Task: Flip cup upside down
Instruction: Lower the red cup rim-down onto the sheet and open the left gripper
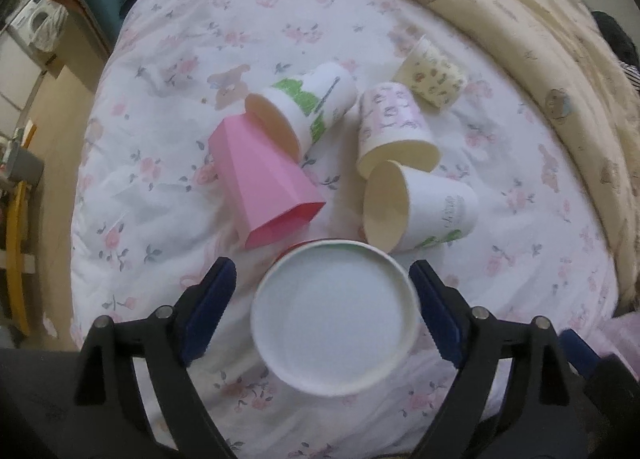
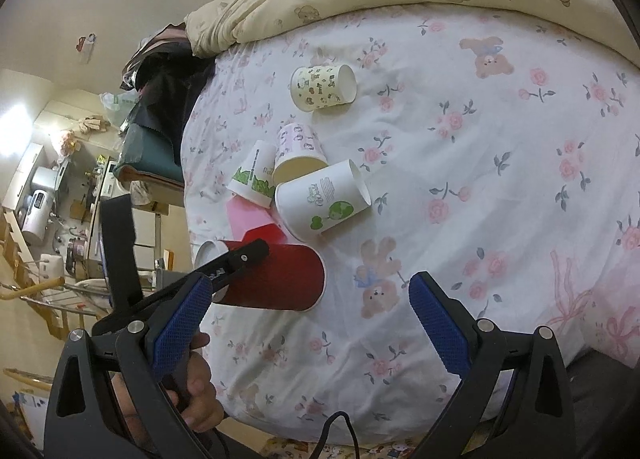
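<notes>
Jaws of the left gripper (image 1: pixel 322 305) stood wide in the left wrist view, their blue pads on either side of the red paper cup (image 1: pixel 334 317), whose white recessed bottom faced the camera; whether the pads touched its wall could not be told. Beyond it, on the white floral bedsheet (image 1: pixel 160 195), lay a pink faceted plastic cup (image 1: pixel 262 179), its narrow end under the mouth of a tipped white paper cup with green print (image 1: pixel 304 107). To the right lay a lilac-patterned paper cup (image 1: pixel 394 125), a white paper cup with a green globe (image 1: pixel 420 211), and, farther back, a cream cup with small bears (image 1: pixel 434 77). A cream bear-print quilt (image 1: pixel 500 19) lay bunched behind them.

From the right wrist view, the right gripper (image 2: pixel 310 315) hung spread wide with nothing between its pads. The red cup (image 2: pixel 280 279) lay sideways over the sheet, the left gripper's black finger (image 2: pixel 240 259) across it. The other cups sat clustered just beyond.
</notes>
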Motion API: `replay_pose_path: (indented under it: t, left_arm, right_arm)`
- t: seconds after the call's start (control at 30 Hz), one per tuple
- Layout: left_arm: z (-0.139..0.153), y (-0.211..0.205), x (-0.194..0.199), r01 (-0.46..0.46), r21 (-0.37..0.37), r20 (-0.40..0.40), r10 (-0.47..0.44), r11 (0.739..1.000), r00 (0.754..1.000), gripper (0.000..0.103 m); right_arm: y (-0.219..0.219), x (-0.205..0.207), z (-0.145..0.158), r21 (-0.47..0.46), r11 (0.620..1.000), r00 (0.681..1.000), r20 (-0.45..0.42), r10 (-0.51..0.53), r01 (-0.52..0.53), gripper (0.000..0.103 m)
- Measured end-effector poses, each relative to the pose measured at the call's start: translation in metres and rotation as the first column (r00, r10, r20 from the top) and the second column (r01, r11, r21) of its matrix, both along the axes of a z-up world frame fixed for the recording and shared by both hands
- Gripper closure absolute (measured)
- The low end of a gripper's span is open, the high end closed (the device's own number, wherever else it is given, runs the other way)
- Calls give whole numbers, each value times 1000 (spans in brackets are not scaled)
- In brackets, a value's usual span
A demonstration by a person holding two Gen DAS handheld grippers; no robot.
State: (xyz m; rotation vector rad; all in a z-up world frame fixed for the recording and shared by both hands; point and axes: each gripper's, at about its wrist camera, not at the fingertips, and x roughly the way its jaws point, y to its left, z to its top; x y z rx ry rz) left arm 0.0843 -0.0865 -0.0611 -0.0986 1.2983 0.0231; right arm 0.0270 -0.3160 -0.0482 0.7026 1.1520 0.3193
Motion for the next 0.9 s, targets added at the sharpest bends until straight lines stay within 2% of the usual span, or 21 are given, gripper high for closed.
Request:
replay_pose_path:
  t: [0.3,0.5,0.7,0.9]
  left_arm:
    - [34,16,-23,22,-8,66,-21,1000,998,17]
    - [73,43,-63,31,-31,198,-24,999,980,17]
    - [95,83,-104,8,-27,325,1,1000,946,17]
    - [99,103,-143,-15,14,404,8,1000,915,17]
  right_arm:
    - [2,0,0,-37,999,1000,4,1,-1,2]
    - [9,-3,8,-116,993,998,58,19,-12,2]
    - [20,-18,31,-233,972,984,174,48,-6,2]
    - [45,-47,65,-324,946,942,308,131,-25,2]
